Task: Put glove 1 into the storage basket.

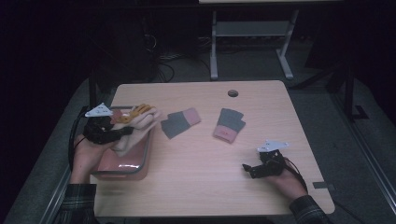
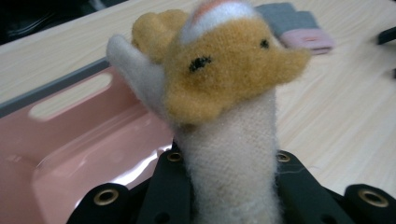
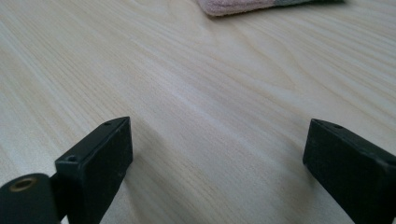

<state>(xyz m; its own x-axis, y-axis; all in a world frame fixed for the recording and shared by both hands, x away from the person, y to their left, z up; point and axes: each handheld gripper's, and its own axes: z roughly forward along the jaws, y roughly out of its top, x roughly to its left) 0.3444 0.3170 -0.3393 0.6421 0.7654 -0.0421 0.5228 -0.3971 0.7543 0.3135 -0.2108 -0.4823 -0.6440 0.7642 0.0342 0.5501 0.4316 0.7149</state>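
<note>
The left gripper point(image 1: 122, 132) pinches a fuzzy cream-and-orange animal glove point(image 2: 224, 84) by its cuff above the glossy pink bin point(image 1: 142, 158) — its lower cuff is hidden between the jaws. The right gripper point(image 1: 247, 169) rests on the pale wood-grain table point(image 1: 196, 177), jaws spread wide and empty; two flat grey-and-pink gloves point(image 1: 180, 122) lie mid-table.

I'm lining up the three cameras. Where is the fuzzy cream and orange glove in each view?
High view: the glove at left, held in the left tool above the pink bin.
Left gripper view: glove at centre, clamped between the black jaws.
Right gripper view: not in it.
Shared landmark: the pink and grey glove on the table.
</note>
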